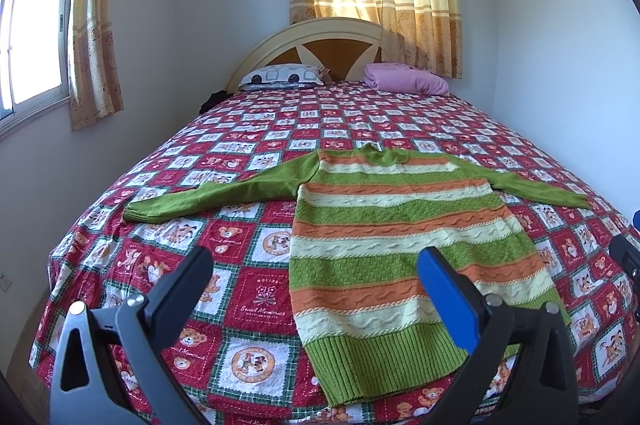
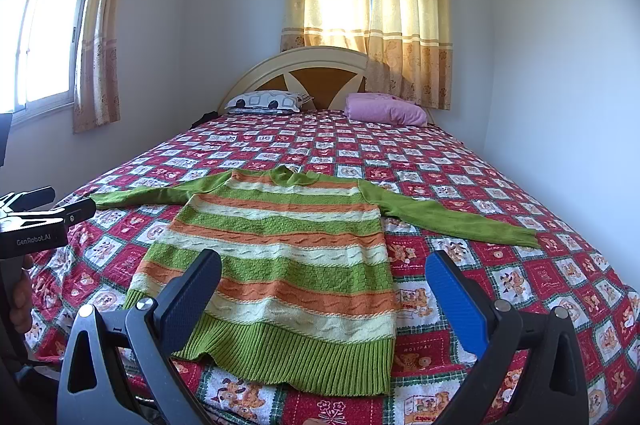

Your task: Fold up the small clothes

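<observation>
in the left wrist view, the left gripper (image 1: pixel 316 271) is up above the near end of the bed (image 1: pixel 256 129) with its two fingers spread wide and nothing between them. the striped sweater (image 1: pixel 396 237) lies flat on the red bear blanket (image 1: pixel 248 289), just ahead of the gripper and a bit to the right, so the blue finger (image 1: pixel 448 301) sits in front of its lower right part. the green bottom band is nearest the gripper and the neck points away. one green sleeve (image 1: pixel 224 195) goes out to the left ahead of the dark finger, and the other sleeve goes out to the right. far ahead, by the headboard, are a white spotted pillow (image 1: pixel 280 75) and a pink pillow (image 1: pixel 408 79). in the right wrist view, the right gripper (image 2: pixel 324 285) also has its fingers spread wide and holds nothing. the sweater (image 2: pixel 280 257) is just ahead and a bit to the left, and the dark finger (image 2: pixel 192 289) sits in front of its lower left corner. the long right sleeve (image 2: pixel 452 219) reaches out ahead of the blue finger. the left gripper (image 2: pixel 48 211) shows at the far left edge, with a hand (image 2: pixel 20 299) under it.
</observation>
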`<action>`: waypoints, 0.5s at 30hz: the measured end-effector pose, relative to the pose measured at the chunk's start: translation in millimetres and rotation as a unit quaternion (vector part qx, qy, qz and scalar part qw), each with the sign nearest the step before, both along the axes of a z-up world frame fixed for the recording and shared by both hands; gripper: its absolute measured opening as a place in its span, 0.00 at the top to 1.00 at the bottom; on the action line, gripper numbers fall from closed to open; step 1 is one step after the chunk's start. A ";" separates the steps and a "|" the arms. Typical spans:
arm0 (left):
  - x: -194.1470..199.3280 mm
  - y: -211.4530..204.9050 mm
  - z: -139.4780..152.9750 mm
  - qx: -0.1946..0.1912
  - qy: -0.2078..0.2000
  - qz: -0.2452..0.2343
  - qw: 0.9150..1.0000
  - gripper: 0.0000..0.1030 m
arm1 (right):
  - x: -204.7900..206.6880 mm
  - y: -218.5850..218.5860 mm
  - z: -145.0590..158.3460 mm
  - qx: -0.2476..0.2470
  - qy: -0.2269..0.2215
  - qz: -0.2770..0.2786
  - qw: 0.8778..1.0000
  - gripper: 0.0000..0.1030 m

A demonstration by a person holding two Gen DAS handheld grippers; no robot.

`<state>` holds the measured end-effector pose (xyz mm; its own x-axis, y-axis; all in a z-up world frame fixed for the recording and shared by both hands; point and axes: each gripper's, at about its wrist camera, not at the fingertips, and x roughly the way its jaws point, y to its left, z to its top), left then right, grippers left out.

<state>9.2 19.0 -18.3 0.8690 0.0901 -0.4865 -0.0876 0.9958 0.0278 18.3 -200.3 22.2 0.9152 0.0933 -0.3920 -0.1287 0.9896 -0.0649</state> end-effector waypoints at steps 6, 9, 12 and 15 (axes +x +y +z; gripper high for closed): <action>-0.5 2.6 -0.6 -0.001 0.000 0.000 1.000 0.00 | -0.3 0.2 -0.9 -0.001 0.001 0.000 1.000 0.01; -0.5 3.0 -1.5 -0.001 0.000 0.001 1.000 0.00 | 1.6 -1.0 -1.0 -0.002 0.002 -0.001 1.000 0.01; -0.5 3.5 -1.8 -0.002 0.000 0.000 1.000 0.00 | 7.0 -6.1 -1.8 0.004 0.006 -0.003 1.000 0.01; 3.9 5.2 -5.7 -0.001 0.002 0.000 1.000 0.00 | 17.5 -14.9 -5.2 0.010 0.014 -0.012 1.000 0.01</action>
